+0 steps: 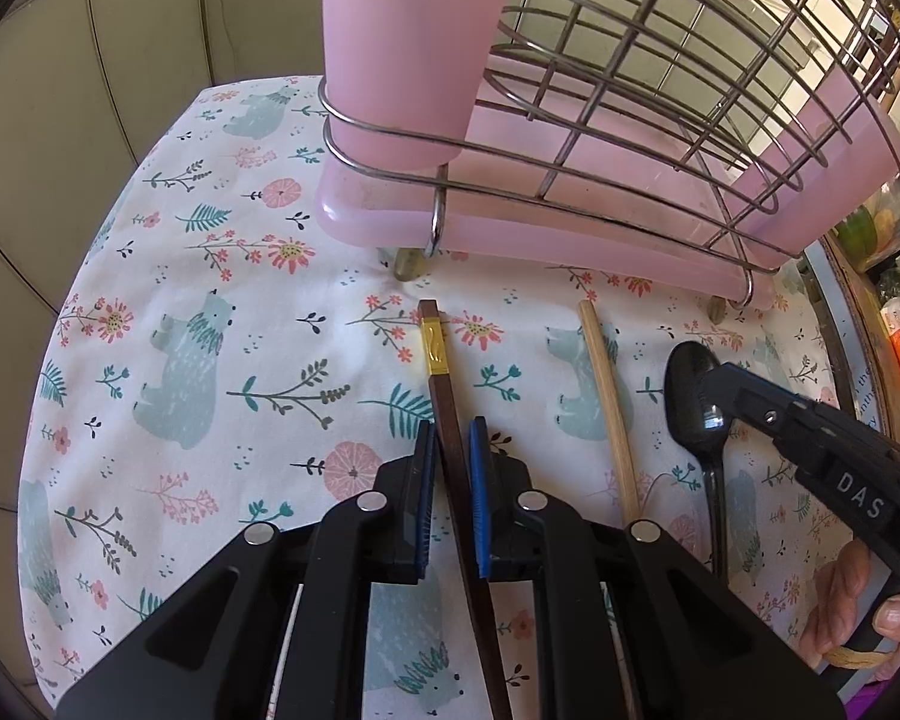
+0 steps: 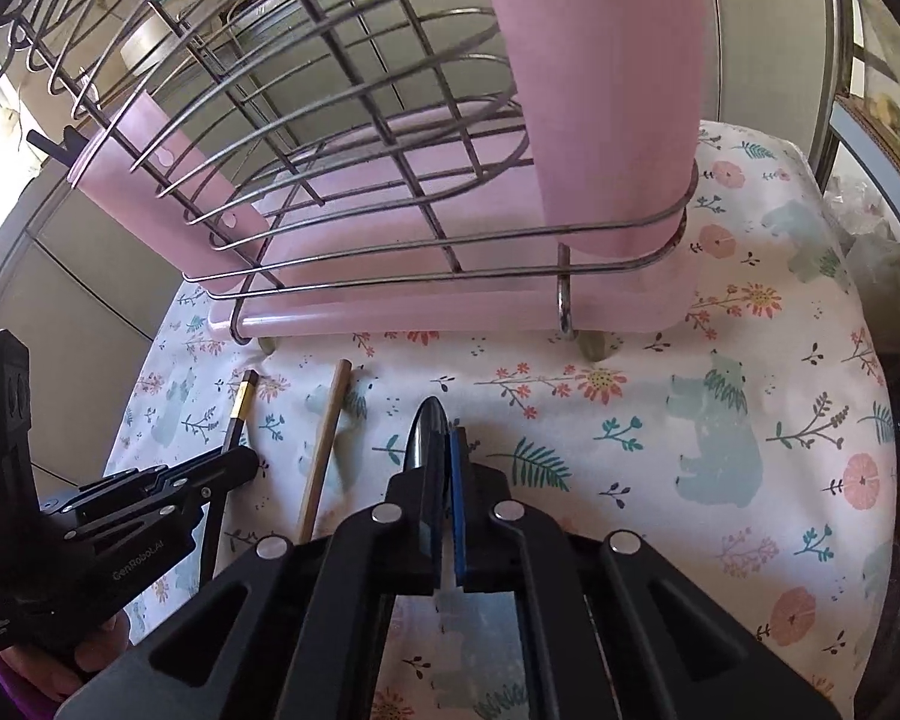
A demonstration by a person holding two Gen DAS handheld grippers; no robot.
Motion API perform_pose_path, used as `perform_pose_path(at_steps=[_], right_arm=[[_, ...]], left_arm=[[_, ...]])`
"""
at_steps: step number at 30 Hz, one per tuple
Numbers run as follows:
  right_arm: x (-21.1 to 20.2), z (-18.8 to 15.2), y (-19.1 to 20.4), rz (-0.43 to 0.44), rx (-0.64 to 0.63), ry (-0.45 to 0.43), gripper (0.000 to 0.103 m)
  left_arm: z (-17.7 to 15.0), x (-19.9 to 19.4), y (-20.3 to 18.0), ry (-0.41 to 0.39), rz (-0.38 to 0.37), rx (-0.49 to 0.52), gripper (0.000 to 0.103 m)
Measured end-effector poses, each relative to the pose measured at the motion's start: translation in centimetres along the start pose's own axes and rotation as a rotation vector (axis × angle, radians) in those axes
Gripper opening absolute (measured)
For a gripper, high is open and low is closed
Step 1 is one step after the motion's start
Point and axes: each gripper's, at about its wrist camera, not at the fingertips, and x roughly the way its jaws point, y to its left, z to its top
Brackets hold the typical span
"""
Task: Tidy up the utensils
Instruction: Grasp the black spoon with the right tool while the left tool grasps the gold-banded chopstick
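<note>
The table (image 1: 168,228), covered in a bear-and-flower print cloth, carries a wire dish rack (image 1: 660,96) on a pink drip tray (image 1: 510,234) along its far edge. A pink utensil cup (image 1: 408,42) stands upright in the wire ring at the rack's front corner.

The left gripper (image 1: 453,468) reaches forward low over the cloth, tips toward the rack. Its 2 jaws are nearly closed around the dark chopstick (image 1: 441,384), which lies lengthwise with its gold-banded end near the tray; whether the pads touch it cannot be told.

The right gripper (image 2: 444,468) also points toward the rack, held low. Its jaws are closed on the black spoon (image 2: 426,426), bowl projecting ahead of the tips. In the left wrist view the spoon's handle runs back along the cloth.

The wooden chopstick (image 1: 609,408) lies on the cloth between the dark chopstick and the spoon, apart from both.
</note>
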Motion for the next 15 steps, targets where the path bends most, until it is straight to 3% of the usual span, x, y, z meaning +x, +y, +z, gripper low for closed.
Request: perform_pose_path(at_steps=[15], right_arm=[[-2.6,0.1,0.7,-0.012,-0.041,-0.076,0.002]], left_arm=[[-0.3,-0.3,-0.3,-0.008,0.018,0.009,0.011]])
